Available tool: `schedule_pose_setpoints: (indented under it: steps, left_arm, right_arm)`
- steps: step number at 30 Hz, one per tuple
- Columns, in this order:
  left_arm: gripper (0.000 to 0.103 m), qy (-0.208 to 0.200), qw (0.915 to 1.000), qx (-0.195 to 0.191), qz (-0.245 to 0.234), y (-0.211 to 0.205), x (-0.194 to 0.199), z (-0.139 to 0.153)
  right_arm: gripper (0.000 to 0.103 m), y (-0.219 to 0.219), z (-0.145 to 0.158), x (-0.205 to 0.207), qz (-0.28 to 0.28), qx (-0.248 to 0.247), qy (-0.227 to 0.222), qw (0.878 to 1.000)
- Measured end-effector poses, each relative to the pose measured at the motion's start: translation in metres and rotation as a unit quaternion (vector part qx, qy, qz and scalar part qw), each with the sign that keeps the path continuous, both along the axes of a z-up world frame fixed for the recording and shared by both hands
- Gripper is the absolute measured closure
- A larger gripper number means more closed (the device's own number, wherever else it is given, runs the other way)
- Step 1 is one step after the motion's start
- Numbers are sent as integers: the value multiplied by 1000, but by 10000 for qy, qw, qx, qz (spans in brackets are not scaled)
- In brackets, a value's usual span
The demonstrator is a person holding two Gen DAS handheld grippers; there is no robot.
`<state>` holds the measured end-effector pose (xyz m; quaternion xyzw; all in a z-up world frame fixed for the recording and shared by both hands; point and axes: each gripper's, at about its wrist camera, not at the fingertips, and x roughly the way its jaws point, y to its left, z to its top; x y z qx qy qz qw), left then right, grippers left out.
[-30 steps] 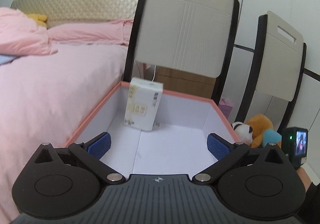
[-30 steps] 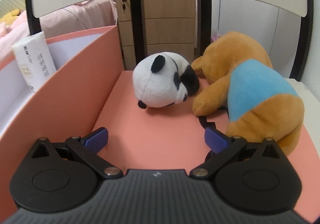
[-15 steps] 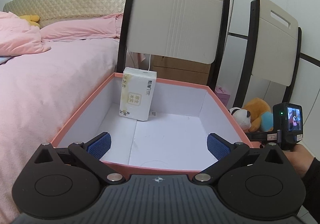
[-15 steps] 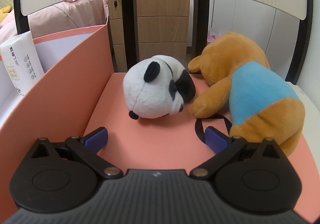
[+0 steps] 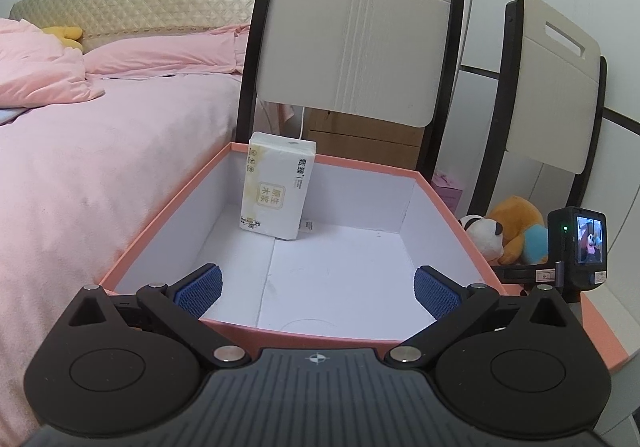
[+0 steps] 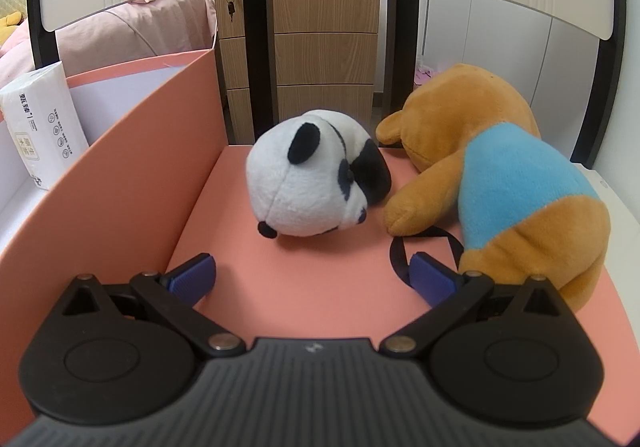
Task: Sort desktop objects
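Both grippers gape wide, holding nothing. Left gripper point(image 5: 316, 285) hovers over the box's point(image 5: 372, 333) near rim; tissue pack point(image 5: 276, 189) upper centre. Right gripper point(image 6: 312, 275) faces the panda point(image 6: 308, 183) mid-frame, bear point(image 6: 516, 183) touching its right fingertip point(image 6: 430, 277).

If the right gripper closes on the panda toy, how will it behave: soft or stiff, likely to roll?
The panda looks like stuffed plush, so it probably squashes between the pads and is light. Its rounded body lies on the flat pink lid, so a push may roll it toward the bear it touches. The right gripper is open.
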<state>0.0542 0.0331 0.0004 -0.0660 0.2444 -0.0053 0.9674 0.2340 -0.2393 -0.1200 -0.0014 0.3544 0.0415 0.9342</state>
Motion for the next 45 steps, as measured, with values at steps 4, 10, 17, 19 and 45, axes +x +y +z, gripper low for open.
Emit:
schedule_pose_setpoints:
  steps: [4, 10, 17, 19, 45]
  left_arm:
    - [0, 34, 10000, 51, 39, 0, 2, -2]
    - [0, 82, 9999, 3, 144, 6, 6, -3]
    - [0, 82, 9999, -50, 114, 7, 6, -3]
    - [0, 79, 9999, -61, 110, 7, 6, -3]
    - [0, 40, 9999, -106, -48, 0, 2, -3]
  right_arm:
    - [0, 0, 0, 0, -3, -1, 0, 10000]
    - [0, 1, -1, 0, -7, 0, -5, 10000]
    - [0, 1, -1, 0, -11, 0, -8, 10000]
    - [0, 1, -1, 0, -13, -1, -11, 10000]
    - [0, 1, -1, 1, -22, 0, -28, 10000]
